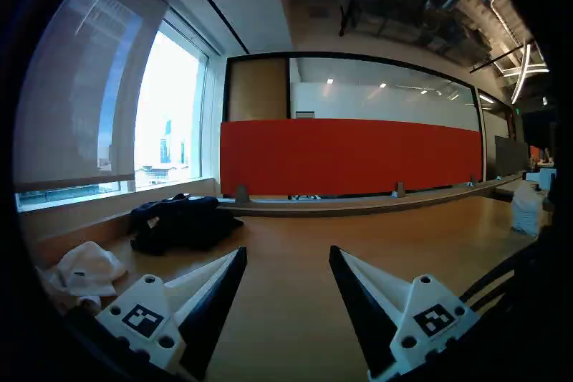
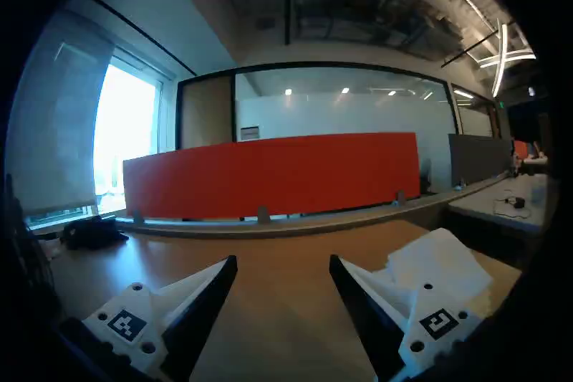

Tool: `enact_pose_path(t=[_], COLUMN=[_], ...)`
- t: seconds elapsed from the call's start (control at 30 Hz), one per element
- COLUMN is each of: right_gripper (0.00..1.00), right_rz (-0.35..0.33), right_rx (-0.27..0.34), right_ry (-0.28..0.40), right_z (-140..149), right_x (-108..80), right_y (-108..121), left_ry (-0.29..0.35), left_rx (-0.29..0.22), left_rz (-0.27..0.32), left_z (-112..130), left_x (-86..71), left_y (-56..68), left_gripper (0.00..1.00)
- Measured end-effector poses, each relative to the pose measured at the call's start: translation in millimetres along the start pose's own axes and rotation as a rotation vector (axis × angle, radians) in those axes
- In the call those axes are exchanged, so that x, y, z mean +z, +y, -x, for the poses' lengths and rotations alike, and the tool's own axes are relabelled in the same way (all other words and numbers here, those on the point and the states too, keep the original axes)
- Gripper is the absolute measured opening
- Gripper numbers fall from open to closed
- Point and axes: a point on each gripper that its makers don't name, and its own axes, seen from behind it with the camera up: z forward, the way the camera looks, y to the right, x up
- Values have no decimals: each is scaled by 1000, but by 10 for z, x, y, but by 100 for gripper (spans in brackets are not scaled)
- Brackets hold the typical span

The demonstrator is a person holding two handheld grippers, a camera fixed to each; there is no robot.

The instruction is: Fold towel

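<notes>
The left gripper [image 1: 286, 256] is wide open over the wooden table [image 1: 401, 231], holding nothing. The right gripper [image 2: 281, 264] is wide open too. The white towel [image 2: 438, 261] lies on the table just past its right-hand finger.

So in the right gripper view we've got a white towel [image 2: 438, 261] lying flat on the wooden table [image 2: 286, 296], off to the right near the table's edge. It looks folded into a rough rectangle to us, with a layer edge showing. In the left gripper view there's a crumpled white cloth [image 1: 87, 267] bunched at the table's far left, and a white bundle [image 1: 528, 208] at far right; we can't tell if that's the same towel.
</notes>
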Motion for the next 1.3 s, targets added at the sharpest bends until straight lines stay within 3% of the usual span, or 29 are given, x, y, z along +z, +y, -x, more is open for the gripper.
enact_pose_path(t=[0.17,0.57,1.3], right_gripper=[100,100,100], right_rz=[-10,0,6], right_rx=[25,16,-91], right_ry=[-3,-13,-8], right_z=[99,256,340], right_x=[6,-12,-32], right_y=[-1,-1,-145], left_ry=[0,0,0], left_rx=[0,0,0], left_rz=[0,0,0], left_z=[2,0,-2], left_x=[1,5,8], left_y=[-2,-1,0], left_gripper=[85,85,84])
